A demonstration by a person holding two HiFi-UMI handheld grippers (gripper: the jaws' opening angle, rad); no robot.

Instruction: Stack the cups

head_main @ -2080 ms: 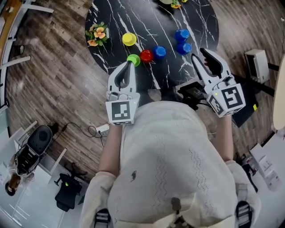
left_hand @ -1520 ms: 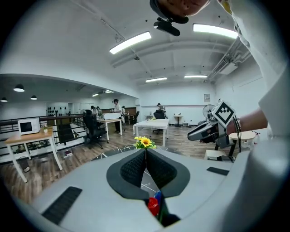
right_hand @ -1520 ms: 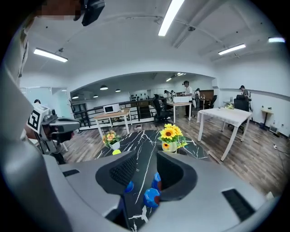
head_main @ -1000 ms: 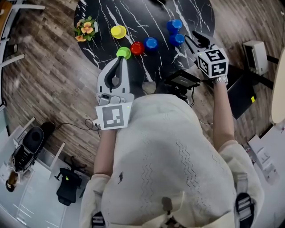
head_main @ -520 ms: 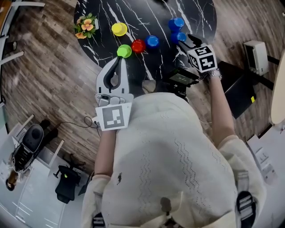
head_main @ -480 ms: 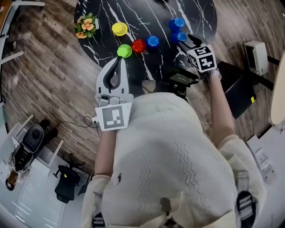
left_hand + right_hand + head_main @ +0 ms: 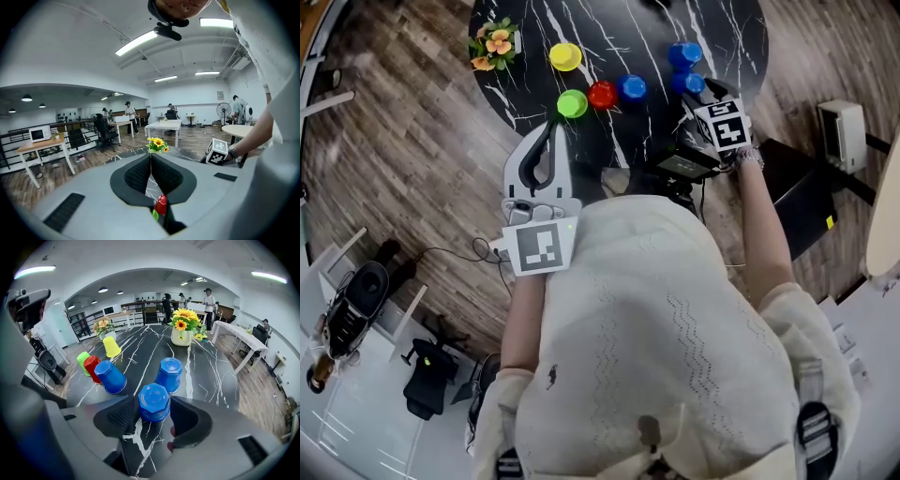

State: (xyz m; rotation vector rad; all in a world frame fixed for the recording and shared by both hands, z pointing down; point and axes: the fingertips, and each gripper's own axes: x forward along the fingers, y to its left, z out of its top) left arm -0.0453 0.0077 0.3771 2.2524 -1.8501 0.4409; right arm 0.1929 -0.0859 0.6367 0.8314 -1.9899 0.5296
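Blue cup [image 7: 153, 401] stands upside down on the table [image 7: 206, 371], inside the wide-spread fingers [image 7: 123, 417] of the right gripper [image 7: 153, 411].

Those fingers have just been opening and now frame the cup without clearly pressing it, so nothing is gripped yet. The cup looks nearer one pad than the other, so an uneven close would likely push it sideways before it is caught. A second blue cup [image 7: 168, 375] stands just behind it and could get knocked along. The tapered wall may also let the cup squirt out if it is pinched too near its top. Away at the table's near edge, the left gripper [image 7: 151, 157] hangs pressed together with nothing in it, too far off to steady anything.
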